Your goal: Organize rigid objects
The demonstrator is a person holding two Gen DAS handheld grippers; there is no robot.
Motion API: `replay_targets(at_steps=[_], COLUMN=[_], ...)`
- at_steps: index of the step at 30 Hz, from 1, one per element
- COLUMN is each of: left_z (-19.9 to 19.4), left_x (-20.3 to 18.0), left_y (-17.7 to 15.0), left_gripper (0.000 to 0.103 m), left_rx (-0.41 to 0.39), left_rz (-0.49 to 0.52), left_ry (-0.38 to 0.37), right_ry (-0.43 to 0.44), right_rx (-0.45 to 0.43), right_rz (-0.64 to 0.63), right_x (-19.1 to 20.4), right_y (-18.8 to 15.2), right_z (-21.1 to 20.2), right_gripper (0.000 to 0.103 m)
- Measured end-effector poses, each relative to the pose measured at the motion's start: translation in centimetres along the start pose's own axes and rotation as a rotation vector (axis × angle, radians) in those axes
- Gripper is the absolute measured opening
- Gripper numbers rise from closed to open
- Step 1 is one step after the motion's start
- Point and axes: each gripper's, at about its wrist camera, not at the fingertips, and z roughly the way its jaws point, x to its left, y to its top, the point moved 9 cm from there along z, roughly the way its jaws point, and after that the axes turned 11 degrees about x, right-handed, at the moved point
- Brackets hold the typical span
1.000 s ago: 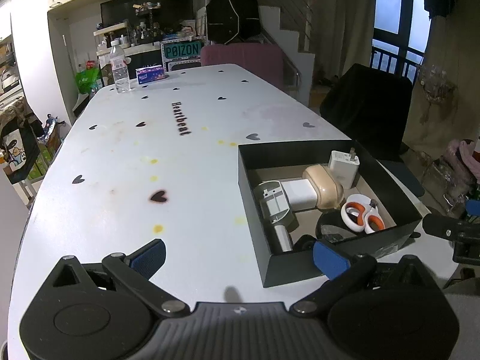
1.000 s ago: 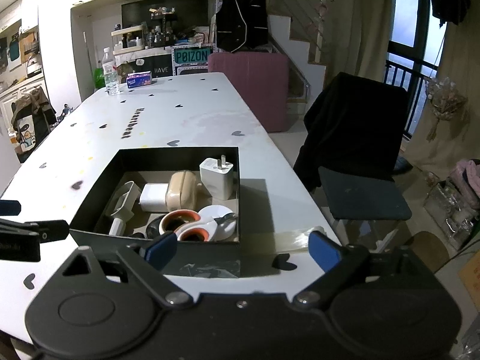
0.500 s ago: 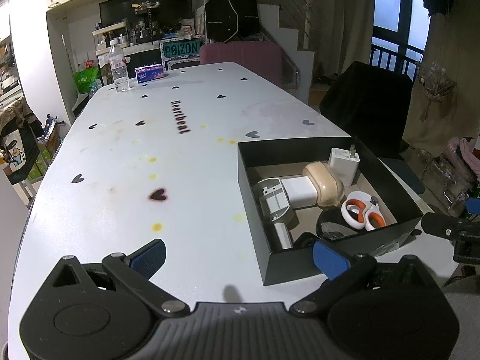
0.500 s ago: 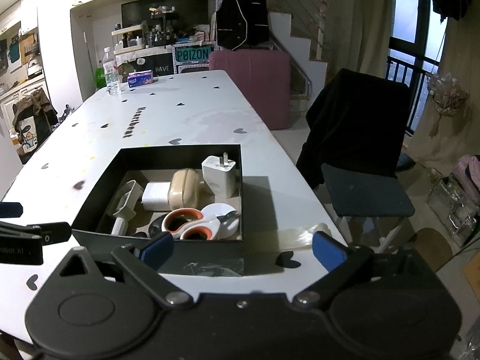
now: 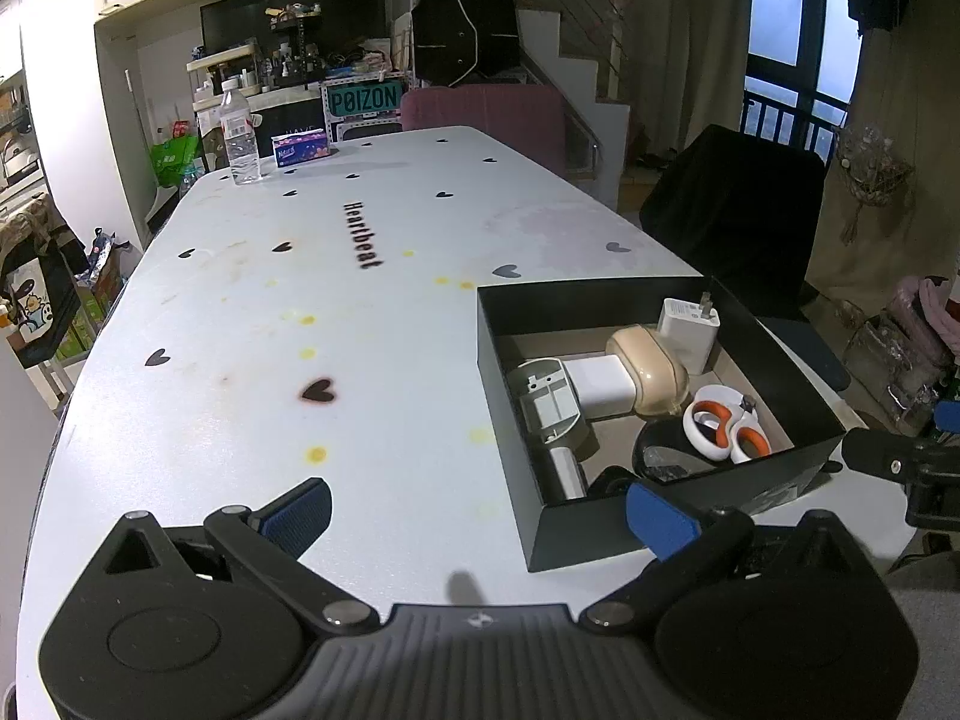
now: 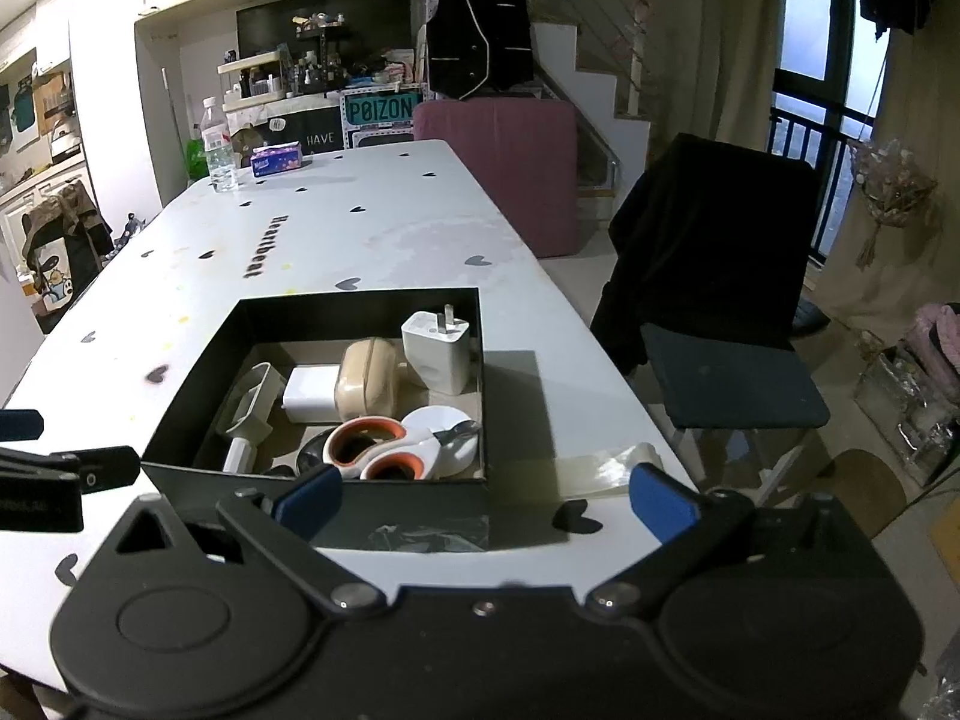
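Observation:
A black open box (image 5: 510, 372) (image 6: 198, 372) sits near the table's front right corner. It holds a white plug charger (image 5: 687, 330) (image 6: 435, 348), a beige earbud case (image 5: 651, 372) (image 6: 366, 387), a flat white adapter (image 5: 600, 384) (image 6: 312, 393), a grey plastic piece (image 5: 549, 405) (image 6: 249, 402), orange-and-white scissors (image 5: 726, 429) (image 6: 390, 456) and a dark round item (image 5: 657, 453). My left gripper (image 5: 480, 516) is open and empty, left of the box's near corner. My right gripper (image 6: 486, 498) is open and empty, in front of the box.
The white table (image 5: 252, 360) has heart prints. A water bottle (image 5: 239, 132) and a tissue pack (image 5: 300, 150) stand at its far end. A clear tape roll (image 6: 606, 468) lies right of the box. A black-draped chair (image 6: 714, 312) stands to the right.
Both grippers have drawn back slightly and risen, so the box looks a little farther off. Nothing in the box has moved.

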Motion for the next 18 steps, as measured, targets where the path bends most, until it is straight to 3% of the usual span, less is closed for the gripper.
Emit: replay_targets(at_steps=[18], left_z=[0.0], left_x=[0.01], left_y=[0.07], left_gripper=[0.103], left_rx=[-0.002], left_rz=[0.001], left_ry=[-0.001], right_ry=[-0.009], right_rx=[0.003], right_rz=[-0.006], right_x=[-0.18], right_y=[-0.11], right_z=[0.07], right_gripper=[0.103])
